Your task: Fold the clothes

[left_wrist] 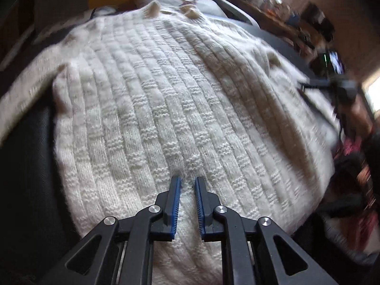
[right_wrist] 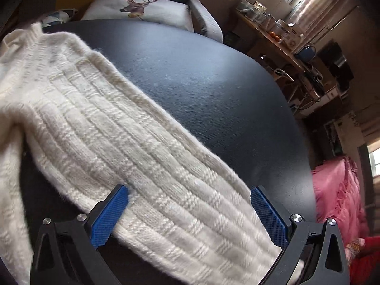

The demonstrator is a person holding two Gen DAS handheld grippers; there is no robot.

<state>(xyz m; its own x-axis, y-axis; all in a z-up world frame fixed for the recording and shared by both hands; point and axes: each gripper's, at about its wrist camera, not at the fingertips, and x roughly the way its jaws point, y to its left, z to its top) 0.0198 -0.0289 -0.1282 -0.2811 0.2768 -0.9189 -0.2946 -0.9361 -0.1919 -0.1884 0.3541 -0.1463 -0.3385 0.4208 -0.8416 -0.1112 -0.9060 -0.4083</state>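
Observation:
A white cable-knit sweater (left_wrist: pixel 166 99) lies spread over a dark round table (right_wrist: pixel 213 90). In the left wrist view its body fills the frame, and my left gripper (left_wrist: pixel 187 178) sits low on the knit. The blue pads (left_wrist: pixel 174 204) stand a narrow strip apart with a small pucker of fabric pinched between them. In the right wrist view a long sleeve (right_wrist: pixel 147 152) runs diagonally from upper left to lower right. My right gripper (right_wrist: pixel 190 197) is open wide, its blue pads (right_wrist: pixel 109 216) on either side of the sleeve and apart from it.
A pillow with a deer print (right_wrist: pixel 140 9) lies beyond the table's far edge. A cluttered wooden shelf (right_wrist: pixel 280 38) stands at the right. Pink cloth (right_wrist: pixel 337 190) hangs by the table's right side. A blurred dark device (left_wrist: pixel 337 83) shows at the sweater's right edge.

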